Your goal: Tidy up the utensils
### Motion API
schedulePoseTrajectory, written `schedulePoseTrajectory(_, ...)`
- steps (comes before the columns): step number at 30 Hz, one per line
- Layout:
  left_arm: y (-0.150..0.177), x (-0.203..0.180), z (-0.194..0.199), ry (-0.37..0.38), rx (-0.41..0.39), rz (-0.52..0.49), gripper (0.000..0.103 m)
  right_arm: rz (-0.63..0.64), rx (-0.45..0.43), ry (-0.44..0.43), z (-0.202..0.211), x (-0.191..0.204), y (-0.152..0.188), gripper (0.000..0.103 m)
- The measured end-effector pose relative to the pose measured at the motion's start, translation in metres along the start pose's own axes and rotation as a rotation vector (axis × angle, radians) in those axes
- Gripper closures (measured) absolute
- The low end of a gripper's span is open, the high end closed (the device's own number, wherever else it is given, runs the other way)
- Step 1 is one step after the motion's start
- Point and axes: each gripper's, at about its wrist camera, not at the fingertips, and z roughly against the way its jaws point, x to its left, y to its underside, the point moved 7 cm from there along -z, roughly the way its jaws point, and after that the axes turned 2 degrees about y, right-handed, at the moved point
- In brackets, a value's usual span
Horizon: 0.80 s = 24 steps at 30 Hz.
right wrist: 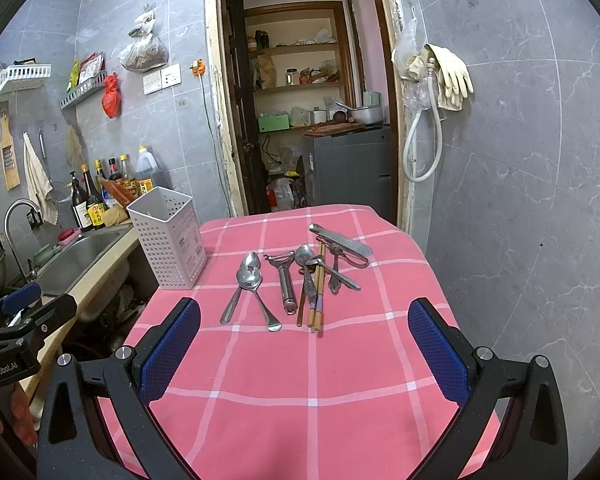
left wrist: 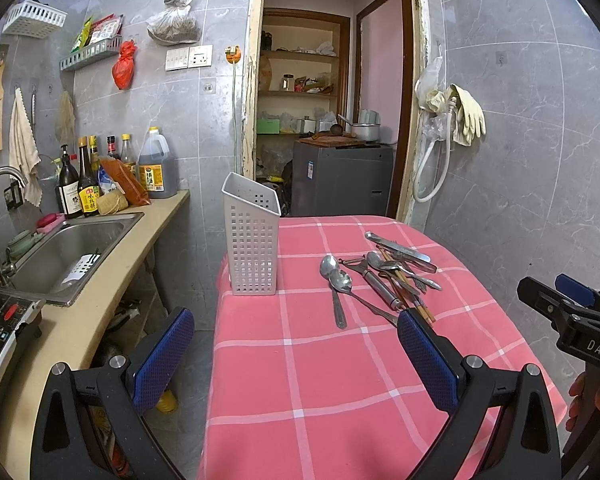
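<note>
A white perforated utensil holder [left wrist: 252,240] [right wrist: 168,238] stands upright and empty at the table's far left corner. Right of it lie two spoons [left wrist: 336,280] [right wrist: 249,280], a metal peeler [left wrist: 376,280] [right wrist: 286,284], wooden chopsticks [right wrist: 318,292] [left wrist: 410,292] and a pile of more cutlery [left wrist: 404,256] [right wrist: 340,252]. My left gripper [left wrist: 296,344] is open and empty above the table's near left part. My right gripper [right wrist: 304,336] is open and empty, just short of the utensil handles. Each gripper also shows at the edge of the other's view.
The table has a pink checked cloth [left wrist: 320,380] [right wrist: 300,380]. A counter with a steel sink [left wrist: 64,256] [right wrist: 76,256], faucet and bottles [left wrist: 84,180] runs along the left. A doorway [left wrist: 332,100] is behind the table; a grey tiled wall [right wrist: 520,200] is close on the right.
</note>
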Motion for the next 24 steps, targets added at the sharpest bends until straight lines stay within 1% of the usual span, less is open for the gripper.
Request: schedulePoseTrajectory(24, 0.0054, -0.0012, -0.0025, -0.001, 0.007, 0.000, 0.001, -0.006, 0.003, 0.000, -0.0019, -0.0020, -0.0015, 0.001)
